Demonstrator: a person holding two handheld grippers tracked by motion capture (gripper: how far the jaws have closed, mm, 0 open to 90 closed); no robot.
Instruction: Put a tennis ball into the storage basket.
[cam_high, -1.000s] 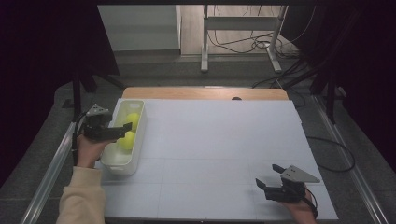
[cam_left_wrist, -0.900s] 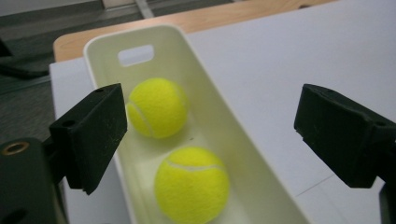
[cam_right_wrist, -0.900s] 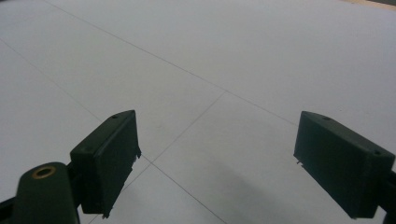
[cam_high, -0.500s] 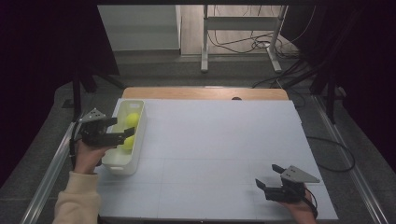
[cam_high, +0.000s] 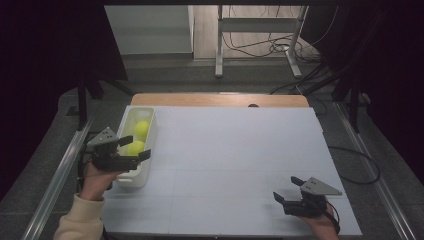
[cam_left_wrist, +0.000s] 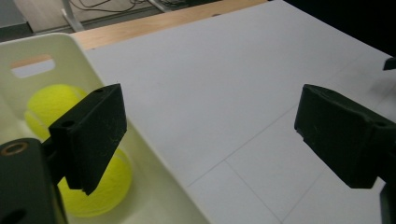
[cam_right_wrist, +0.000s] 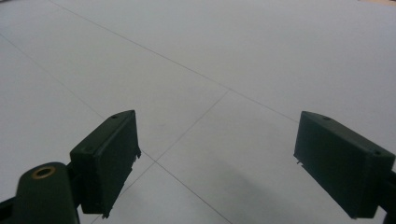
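Observation:
A white plastic bin (cam_high: 148, 165) stands at the table's left edge with two yellow tennis balls in it, one farther (cam_high: 141, 129) and one nearer (cam_high: 132, 148). My left gripper (cam_high: 139, 147) hovers over the bin's near half, open, with nothing between its jaws. In the left gripper view the left gripper (cam_left_wrist: 210, 126) has one jaw over the nearer ball (cam_left_wrist: 109, 186) and the other over the table; the bin's wall (cam_left_wrist: 154, 168) runs beneath. The farther ball (cam_left_wrist: 51, 105) lies beyond. My right gripper (cam_high: 286, 188) rests open near the front right, and in its own view the right gripper (cam_right_wrist: 217, 154) has bare table between its jaws.
The white table top (cam_high: 230, 150) stretches between the two hands, with a wooden strip (cam_high: 215, 100) along its far edge. Metal rails (cam_high: 60, 170) run along both sides. A stand and cables (cam_high: 250, 45) sit on the floor behind.
The left hand has drawn its gripper along the bin toward the near edge, jaws still open. Both balls stay in the bin. The right gripper has not moved.

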